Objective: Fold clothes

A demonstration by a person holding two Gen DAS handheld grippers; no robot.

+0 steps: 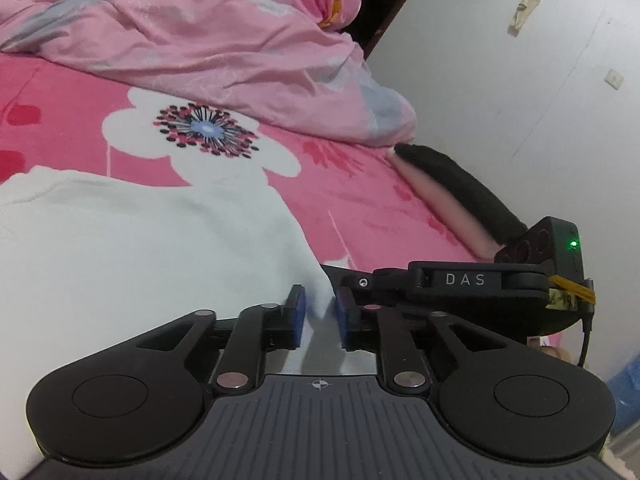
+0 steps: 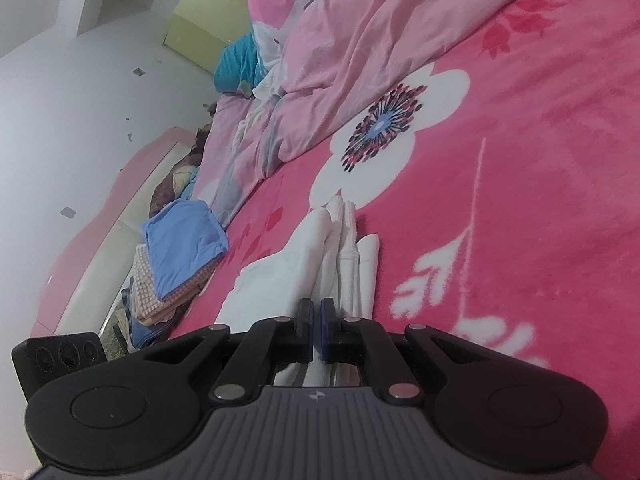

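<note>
A white garment lies on the pink flowered bedcover. In the left wrist view one corner of it rises between the blue pads of my left gripper. The jaws stand a little apart and do not press on the cloth. The black body of the right gripper comes in from the right, its tip at the same cloth edge. In the right wrist view my right gripper is shut, and folded ridges of the white garment run straight up into its jaws.
A crumpled pale pink quilt is heaped at the back of the bed. A stack of folded clothes with a blue piece on top sits by the pink headboard. A dark item lies along the bed edge beside the white wall.
</note>
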